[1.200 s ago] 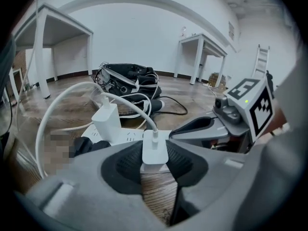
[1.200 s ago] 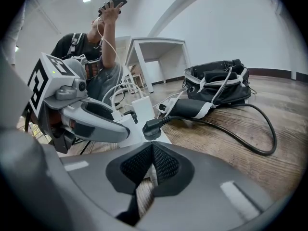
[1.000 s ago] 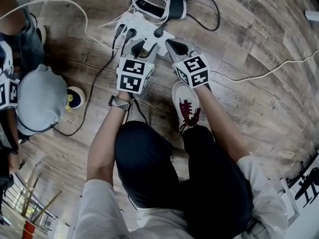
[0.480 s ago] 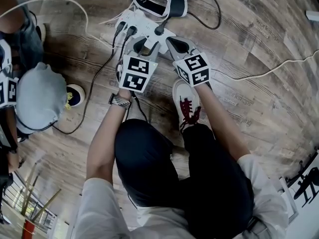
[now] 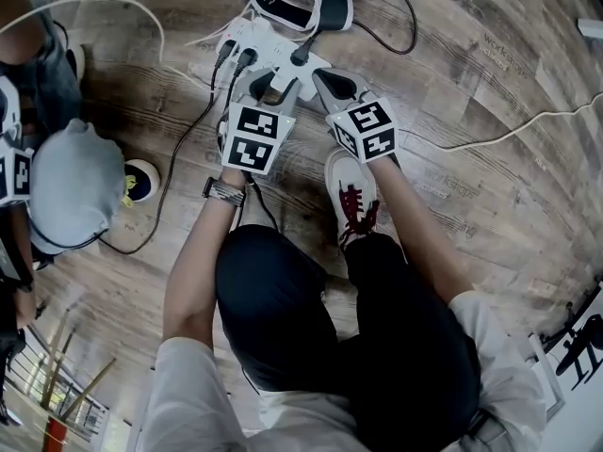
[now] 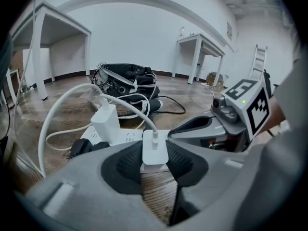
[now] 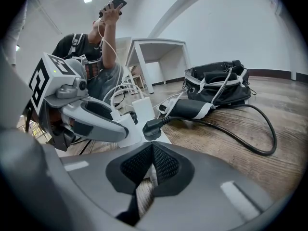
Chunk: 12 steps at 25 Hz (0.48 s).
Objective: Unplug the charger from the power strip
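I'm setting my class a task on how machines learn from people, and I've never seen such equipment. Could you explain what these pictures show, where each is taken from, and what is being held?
There is no robot here. A crouching person holds a hand-held gripper in each hand, and each one carries a cube of square markers. One picture looks down from a camera on the person's head. The other two come from cameras riding on the grippers, each looking along its own jaws. On the wooden floor lies a white power strip with several plugs in it. The left hand-held gripper is shut on a white charger at the strip's near end. The right hand-held gripper has its jaws together and holds nothing, with its tip at the strip's edge.
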Available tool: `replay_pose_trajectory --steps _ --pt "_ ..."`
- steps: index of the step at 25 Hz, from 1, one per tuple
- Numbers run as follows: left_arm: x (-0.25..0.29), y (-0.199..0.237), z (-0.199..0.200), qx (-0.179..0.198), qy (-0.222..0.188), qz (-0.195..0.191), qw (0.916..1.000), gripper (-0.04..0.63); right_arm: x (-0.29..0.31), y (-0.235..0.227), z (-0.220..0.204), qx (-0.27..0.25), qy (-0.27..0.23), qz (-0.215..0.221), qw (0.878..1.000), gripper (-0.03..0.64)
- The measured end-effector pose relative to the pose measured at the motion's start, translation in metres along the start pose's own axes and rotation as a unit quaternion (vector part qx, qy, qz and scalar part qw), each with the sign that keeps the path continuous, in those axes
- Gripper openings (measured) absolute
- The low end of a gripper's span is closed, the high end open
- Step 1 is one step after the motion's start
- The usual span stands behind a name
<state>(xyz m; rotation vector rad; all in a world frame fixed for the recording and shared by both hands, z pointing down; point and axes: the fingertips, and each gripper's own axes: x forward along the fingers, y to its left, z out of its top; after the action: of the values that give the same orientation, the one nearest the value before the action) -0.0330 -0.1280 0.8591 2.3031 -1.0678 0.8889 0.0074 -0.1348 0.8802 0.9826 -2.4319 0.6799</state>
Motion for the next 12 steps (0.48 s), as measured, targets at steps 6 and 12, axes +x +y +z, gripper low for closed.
replay_pose_trajectory --steps 6,12 --pt "-0.0002 -0.0014 0.0012 0.026 0.008 0.005 0.9996 0.141 0.0 0.0008 0.0008 0.001 -0.002 0.002 1.0 0.0" --pt "-0.0008 0.0018 -0.0007 -0.024 0.001 -0.008 0.9997 0.141 -0.0002 0.001 0.0007 0.001 -0.002 0.003 1.0 0.0"
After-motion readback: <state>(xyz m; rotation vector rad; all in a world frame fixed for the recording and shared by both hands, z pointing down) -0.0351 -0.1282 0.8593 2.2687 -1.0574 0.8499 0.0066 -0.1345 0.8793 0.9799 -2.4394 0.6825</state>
